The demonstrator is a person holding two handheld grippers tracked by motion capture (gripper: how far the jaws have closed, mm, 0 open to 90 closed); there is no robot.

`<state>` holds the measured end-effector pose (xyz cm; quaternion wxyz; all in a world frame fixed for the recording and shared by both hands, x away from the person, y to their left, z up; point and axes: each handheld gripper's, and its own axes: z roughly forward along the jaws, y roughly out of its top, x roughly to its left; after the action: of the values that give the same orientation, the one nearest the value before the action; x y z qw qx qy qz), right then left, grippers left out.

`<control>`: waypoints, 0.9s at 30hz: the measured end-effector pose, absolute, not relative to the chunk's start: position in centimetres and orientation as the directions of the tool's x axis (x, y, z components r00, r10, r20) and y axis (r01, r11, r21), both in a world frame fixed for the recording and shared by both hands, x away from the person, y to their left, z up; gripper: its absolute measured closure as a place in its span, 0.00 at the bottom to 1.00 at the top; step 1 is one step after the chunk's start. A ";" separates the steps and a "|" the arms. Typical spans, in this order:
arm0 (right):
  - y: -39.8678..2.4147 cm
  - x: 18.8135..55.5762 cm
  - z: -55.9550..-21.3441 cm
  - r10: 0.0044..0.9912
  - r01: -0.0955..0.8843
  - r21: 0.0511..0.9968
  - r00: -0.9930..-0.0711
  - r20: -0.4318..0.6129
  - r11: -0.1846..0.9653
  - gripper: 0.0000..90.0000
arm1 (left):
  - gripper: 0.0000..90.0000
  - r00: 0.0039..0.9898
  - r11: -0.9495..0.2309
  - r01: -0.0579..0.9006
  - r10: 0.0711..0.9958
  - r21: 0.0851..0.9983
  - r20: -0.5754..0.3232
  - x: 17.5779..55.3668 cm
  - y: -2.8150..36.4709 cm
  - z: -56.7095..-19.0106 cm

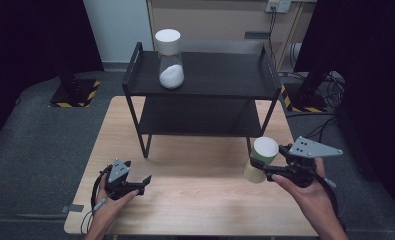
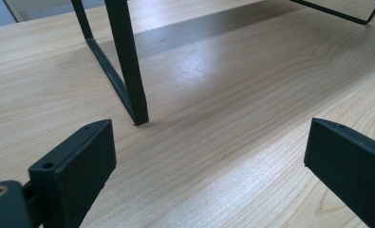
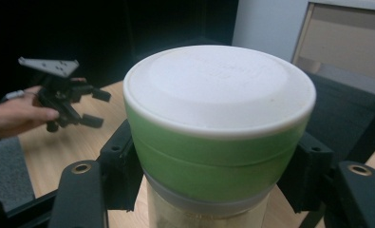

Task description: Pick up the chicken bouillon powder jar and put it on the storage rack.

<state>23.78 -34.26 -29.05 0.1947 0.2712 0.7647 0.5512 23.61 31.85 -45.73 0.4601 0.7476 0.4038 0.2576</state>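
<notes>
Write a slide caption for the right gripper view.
Right claw shut on a green-lidded jar, with the left claw open over the wooden table beyond.

Dim room, dark at sides. Soft overhead glare on table (image 2: 194,66) in left gripper view. Shelf (image 1: 205,75) shadows table's far edge. Jar lid (image 3: 218,85) slightly soft.

The black shelf rack (image 1: 202,80) blocks the table's (image 1: 195,195) far half; the near half lies open.
</notes>
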 end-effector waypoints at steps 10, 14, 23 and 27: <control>-34.1 25.1 -26.3 0.597 0.195 0.953 -0.802 0.019 0.233 0.39 | 0.02 0.544 -0.254 0.369 0.839 0.894 0.014 23.8 31.8 -45.8; -33.9 25.6 -25.4 0.595 0.190 0.955 -0.804 0.017 0.230 0.39 | 0.02 0.546 -0.264 0.370 0.838 0.891 0.021 23.9 31.9 -45.8; -32.9 26.7 -22.3 0.579 0.160 0.954 -0.815 -0.018 0.255 0.39 | 0.02 0.547 -0.260 0.369 0.837 0.892 0.018 24.0 32.0 -45.8; -32.5 27.1 -20.8 0.571 0.146 0.955 -0.820 -0.030 0.259 0.39 | 0.02 0.547 -0.260 0.368 0.837 0.893 0.018 23.9 32.0 -45.8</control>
<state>27.13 -32.45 -20.84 0.1890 0.2326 0.7705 0.5626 23.95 31.96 -45.80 0.4574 0.7513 0.4009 0.2562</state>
